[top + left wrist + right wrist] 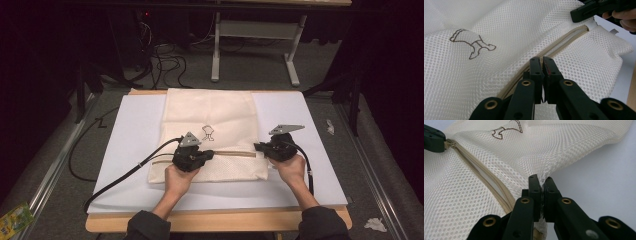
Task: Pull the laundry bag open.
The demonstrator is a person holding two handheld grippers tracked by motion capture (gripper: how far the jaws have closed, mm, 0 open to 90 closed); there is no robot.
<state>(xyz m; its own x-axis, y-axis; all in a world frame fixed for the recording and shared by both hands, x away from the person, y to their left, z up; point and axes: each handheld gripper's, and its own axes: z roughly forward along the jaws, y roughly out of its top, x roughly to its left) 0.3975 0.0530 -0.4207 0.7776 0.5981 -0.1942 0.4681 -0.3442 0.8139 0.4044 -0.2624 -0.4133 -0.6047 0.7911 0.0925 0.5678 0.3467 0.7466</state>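
A cream mesh bag [210,115] with a small brown printed figure lies flat on a white sheet. A tan zip [232,153] runs across its near part. My left gripper [210,154] sits at the middle of the zip, its jaws shut on the zip pull [449,143]. In the left gripper view the closed jaws [542,61] rest right over the zip [564,41]. My right gripper [258,146] is shut on the bag's mesh edge [544,176] at the zip's right end. Between the two grippers the zip [486,177] stands slightly parted.
The white sheet [130,130] covers a wooden table [220,221]. A black cable [125,175] trails off the left gripper over the sheet's left side. Beyond the table are white desk legs [216,50] and floor cables. Crumpled paper [375,224] lies at the lower right.
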